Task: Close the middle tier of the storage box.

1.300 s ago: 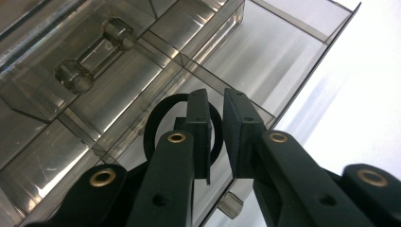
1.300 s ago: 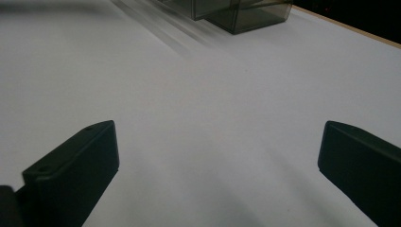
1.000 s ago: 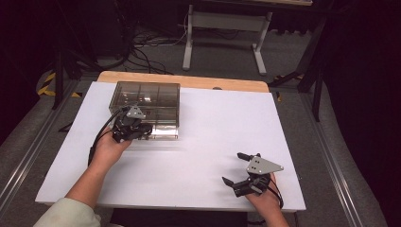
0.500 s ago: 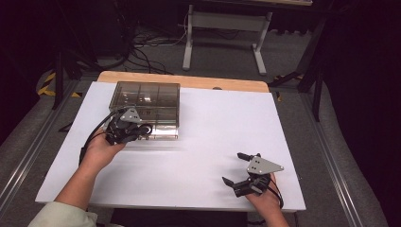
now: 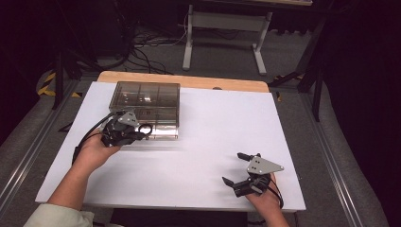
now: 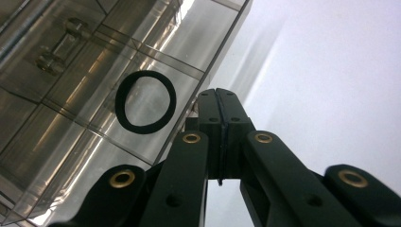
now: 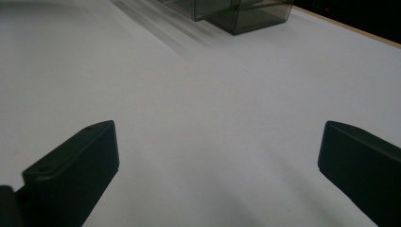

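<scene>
From the high view, your left gripper (image 5: 135, 135) sits at the near edge of the clear plastic box (image 5: 146, 101), with a black ring (image 5: 145, 128) lying on the lid just beside its tip. Your right gripper (image 5: 242, 170) rests well apart, near the front right of the white table (image 5: 208, 132), jaws spread and holding nothing. Compared with a second ago, your left hand has drawn back toward you a little, and the ring now lies free on the lid.

In the left gripper view, the left gripper (image 6: 218, 101) has its jaws pressed flat together with nothing between them. The ring (image 6: 145, 102) lies on the box (image 6: 94, 71) above one compartment, just left of the jaw tips, apart from them. I judge the ring set down on the lid; if it belongs inside, you'll need to open the lid first.

In the right gripper view, the jaws of your right gripper (image 7: 217, 156) stand wide over bare table (image 7: 198, 94), the box (image 7: 246, 14) far off.
</scene>
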